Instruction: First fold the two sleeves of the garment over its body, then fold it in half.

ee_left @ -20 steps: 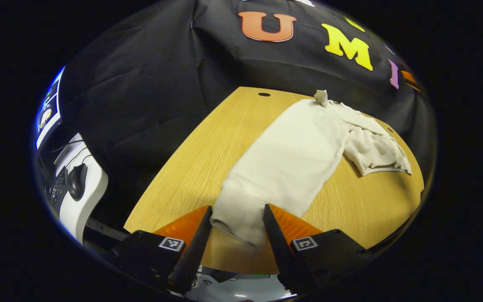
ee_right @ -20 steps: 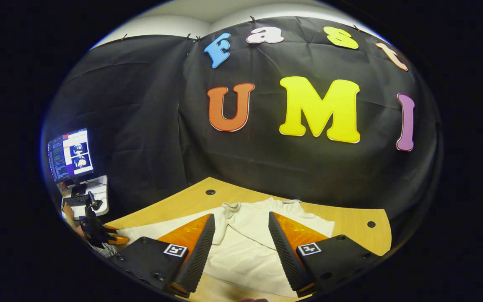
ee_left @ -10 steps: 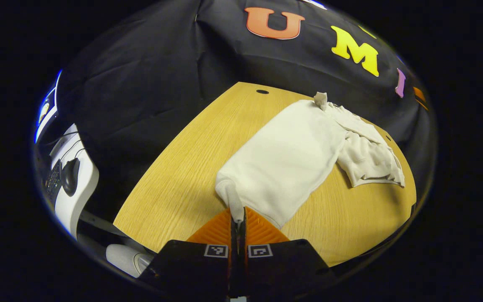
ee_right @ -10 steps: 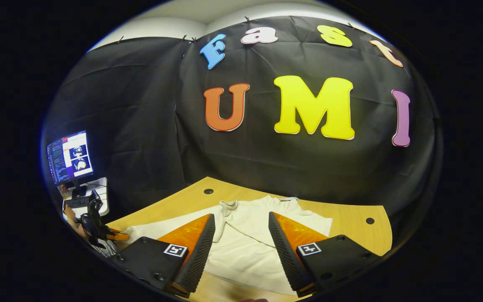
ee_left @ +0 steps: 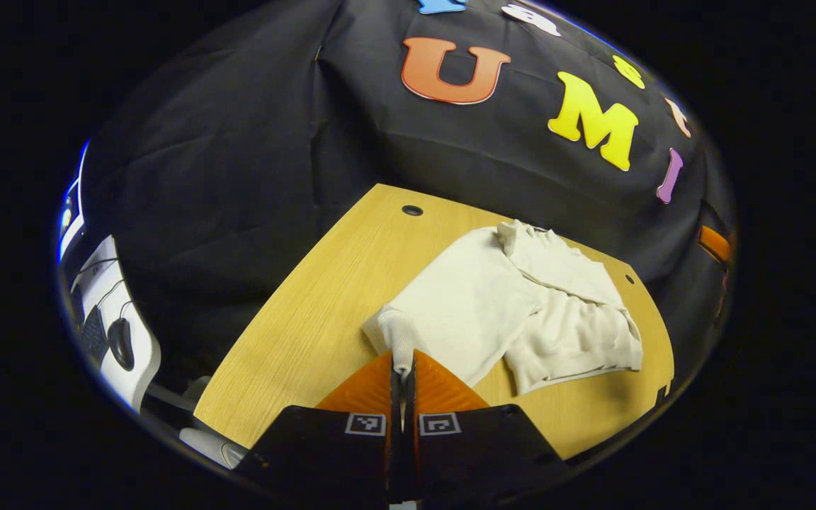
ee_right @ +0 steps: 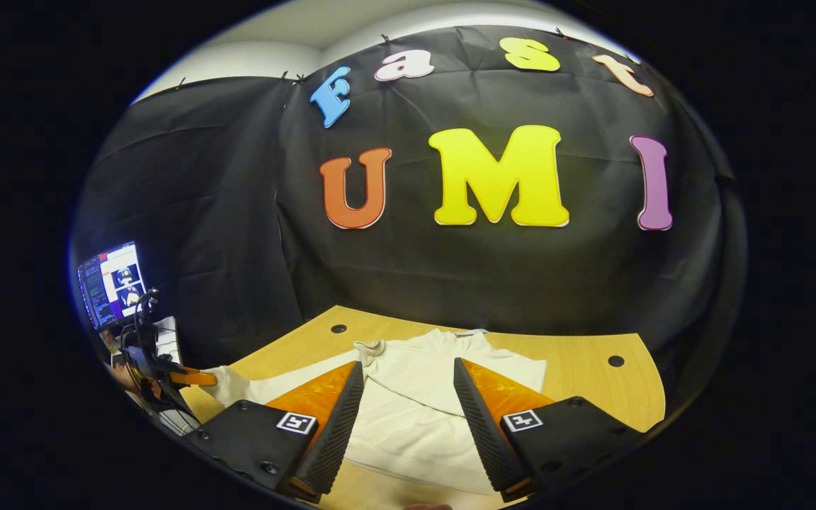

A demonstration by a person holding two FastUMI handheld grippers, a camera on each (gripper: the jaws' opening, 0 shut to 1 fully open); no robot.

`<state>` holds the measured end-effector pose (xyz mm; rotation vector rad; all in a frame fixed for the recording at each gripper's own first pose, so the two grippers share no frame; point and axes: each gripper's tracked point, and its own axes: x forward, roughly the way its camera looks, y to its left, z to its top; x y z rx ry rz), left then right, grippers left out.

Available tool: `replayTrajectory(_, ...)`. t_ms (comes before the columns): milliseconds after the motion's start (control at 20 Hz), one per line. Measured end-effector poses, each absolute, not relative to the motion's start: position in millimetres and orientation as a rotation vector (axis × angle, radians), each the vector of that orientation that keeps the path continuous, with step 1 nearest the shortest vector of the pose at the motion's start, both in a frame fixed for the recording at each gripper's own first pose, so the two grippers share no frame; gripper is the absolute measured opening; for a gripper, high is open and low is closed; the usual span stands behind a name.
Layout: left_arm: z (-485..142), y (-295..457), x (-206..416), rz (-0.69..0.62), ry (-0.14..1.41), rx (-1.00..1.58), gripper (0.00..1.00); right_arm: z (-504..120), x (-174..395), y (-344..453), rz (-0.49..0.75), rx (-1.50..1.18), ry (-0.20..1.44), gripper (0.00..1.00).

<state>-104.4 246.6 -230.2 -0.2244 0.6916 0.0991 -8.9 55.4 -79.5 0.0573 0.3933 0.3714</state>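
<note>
Jaws of the left gripper clamp the cream knit garment cuff at 6 o'clock; the right gripper gapes over it on the wooden table.

We see both views bent hard by the fisheye lens: the table edge curves, and detail smears and darkens toward the round rim. Light falls from above, bright on the wood and on the pale garment, which holds soft grey shading in its folds without glare. A soft shadow lies on the wood beside the garment's near edge. The booth wall stays dim and matte. In the right gripper view a monitor glows overexposed at the left edge. Focus is sharp in the centre.
</note>
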Motion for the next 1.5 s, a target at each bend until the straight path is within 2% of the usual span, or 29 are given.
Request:
replayTrajectory(550, -127.4, 161.4, 52.8, -0.042, 0.519, -0.366, 0.03, -71.5, -19.3, -78.4, 0.139, 0.145, 0.351, 0.81)
replayTrajectory(950, -66.0, 37.9, 144.6, -0.292, 0.453, -0.270, 0.03, -65.9, -37.1, -156.5, -0.003, 0.177, 0.326, 0.82)
replayTrajectory(1250, -61.8, -84.4, 178.9, -0.515, 0.440, -0.193, 0.03, -72.6, -63.1, -201.3, -0.111, 0.200, 0.343, 0.83)
replayTrajectory(1500, -94.9, -178.5, 195.2, -0.664, 0.489, -0.146, 0.03, -76.1, -76.2, -229.9, -0.184, 0.199, 0.362, 0.83)
